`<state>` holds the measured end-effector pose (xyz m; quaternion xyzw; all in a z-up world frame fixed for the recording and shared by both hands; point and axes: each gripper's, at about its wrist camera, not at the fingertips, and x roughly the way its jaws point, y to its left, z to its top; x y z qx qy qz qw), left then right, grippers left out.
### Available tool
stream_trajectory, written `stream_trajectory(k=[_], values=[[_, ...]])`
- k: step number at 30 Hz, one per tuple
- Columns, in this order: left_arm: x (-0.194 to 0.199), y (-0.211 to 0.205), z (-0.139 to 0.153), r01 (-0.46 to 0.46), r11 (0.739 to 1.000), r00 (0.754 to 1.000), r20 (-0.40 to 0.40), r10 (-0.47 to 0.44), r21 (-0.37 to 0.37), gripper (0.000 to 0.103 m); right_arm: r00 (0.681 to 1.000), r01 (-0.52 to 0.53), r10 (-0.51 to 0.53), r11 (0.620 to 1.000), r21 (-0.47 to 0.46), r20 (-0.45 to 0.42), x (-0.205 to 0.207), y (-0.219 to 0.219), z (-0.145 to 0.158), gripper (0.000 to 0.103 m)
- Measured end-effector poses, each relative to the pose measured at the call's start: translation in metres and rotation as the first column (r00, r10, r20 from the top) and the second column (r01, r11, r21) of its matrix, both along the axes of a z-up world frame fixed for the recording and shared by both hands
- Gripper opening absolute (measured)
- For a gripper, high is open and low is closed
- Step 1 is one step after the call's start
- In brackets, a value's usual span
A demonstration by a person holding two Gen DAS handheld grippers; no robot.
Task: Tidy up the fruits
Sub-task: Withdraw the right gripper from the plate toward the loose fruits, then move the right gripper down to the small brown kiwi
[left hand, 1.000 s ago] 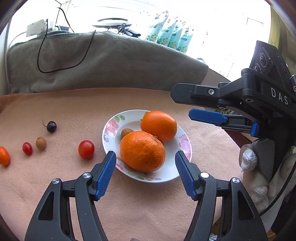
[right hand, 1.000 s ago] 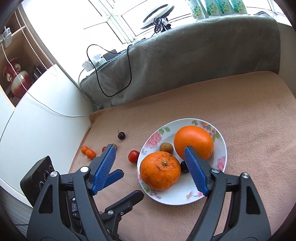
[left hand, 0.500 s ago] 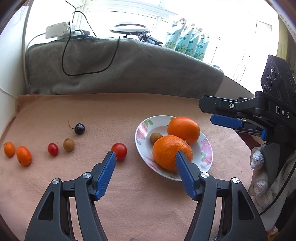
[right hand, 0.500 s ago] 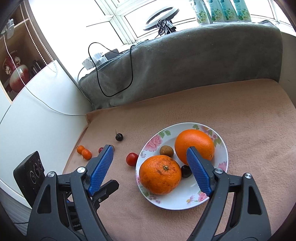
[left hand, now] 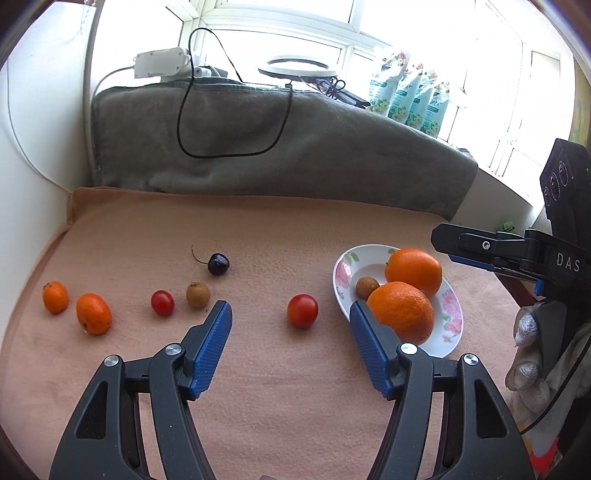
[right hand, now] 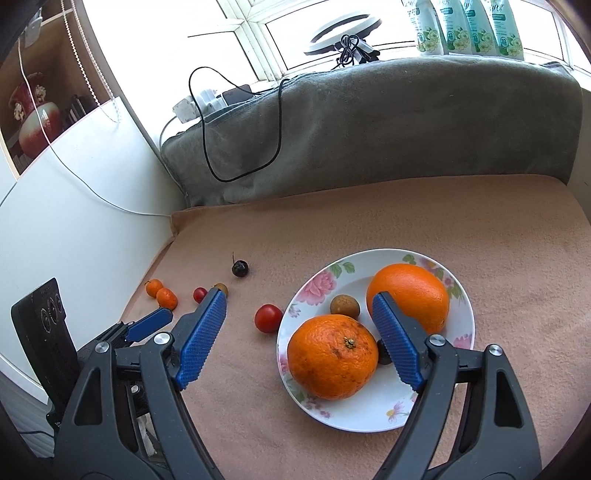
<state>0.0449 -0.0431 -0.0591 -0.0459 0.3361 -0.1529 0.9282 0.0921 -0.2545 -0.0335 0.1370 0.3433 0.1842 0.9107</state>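
Inside plate (right hand: 466, 318): oranges (right hand: 331, 357), longan (right hand: 344, 306).

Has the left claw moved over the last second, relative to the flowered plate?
Yes. The left claw, open and empty, swung left: the flowered plate slid from between its fingers to the right, so the larger tomato now sits between them.

A grey blanket (left hand: 295, 147) with a black cable (left hand: 207, 122) backs the peach cloth (left hand: 295, 387), bottles (right hand: 465, 26) behind
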Motion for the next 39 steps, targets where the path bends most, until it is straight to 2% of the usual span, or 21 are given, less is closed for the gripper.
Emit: stream_trajectory(k=[11, 30, 36, 39], values=[[0.003, 0.042, -0.004, -0.11, 0.994, 0.994, 0.001, 0.11, 0.002, 0.066, 0.998, -0.058, 0.058, 0.998, 0.005, -0.025, 0.012, 0.023, -0.001, 0.084], [0.005, 0.116, -0.014, -0.26, 0.966, 0.966, -0.013, 0.26, -0.001, 0.066, 0.981, -0.192, 0.192, 0.978, -0.084, -0.014, 0.023, 0.091, -0.003, 0.084], [0.002, 0.138, -0.021, -0.287, 0.958, 0.957, -0.028, 0.287, 0.004, 0.066, 0.975, -0.219, 0.217, 0.973, -0.075, -0.038, 0.032, 0.108, -0.012, 0.083], [0.003, 0.147, -0.024, -0.302, 0.953, 0.953, -0.036, 0.302, 0.003, 0.066, 0.972, -0.229, 0.225, 0.972, -0.054, -0.066, 0.039, 0.113, -0.016, 0.079]])
